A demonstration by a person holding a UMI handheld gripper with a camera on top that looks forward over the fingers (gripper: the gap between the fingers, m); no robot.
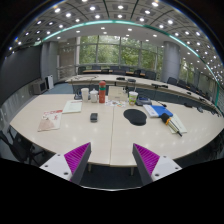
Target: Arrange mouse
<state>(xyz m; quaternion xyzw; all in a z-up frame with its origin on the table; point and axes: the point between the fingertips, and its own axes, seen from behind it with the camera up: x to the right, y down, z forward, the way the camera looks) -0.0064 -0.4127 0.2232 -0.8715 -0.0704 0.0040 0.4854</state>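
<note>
A small dark mouse [94,117] lies on the cream table [100,135], well beyond my fingers and left of centre. A round black mouse pad [135,117] lies to its right, apart from it. My gripper [112,158] is open and empty, held back from the table's near edge, with its purple pads [78,154] spread wide and nothing between them.
A red bottle [102,92], white cups [93,96] and a green-topped cup [132,98] stand at the table's far side. Papers [50,121] lie at the left, a blue and yellow clutter [166,115] at the right. Chairs and desks stand behind.
</note>
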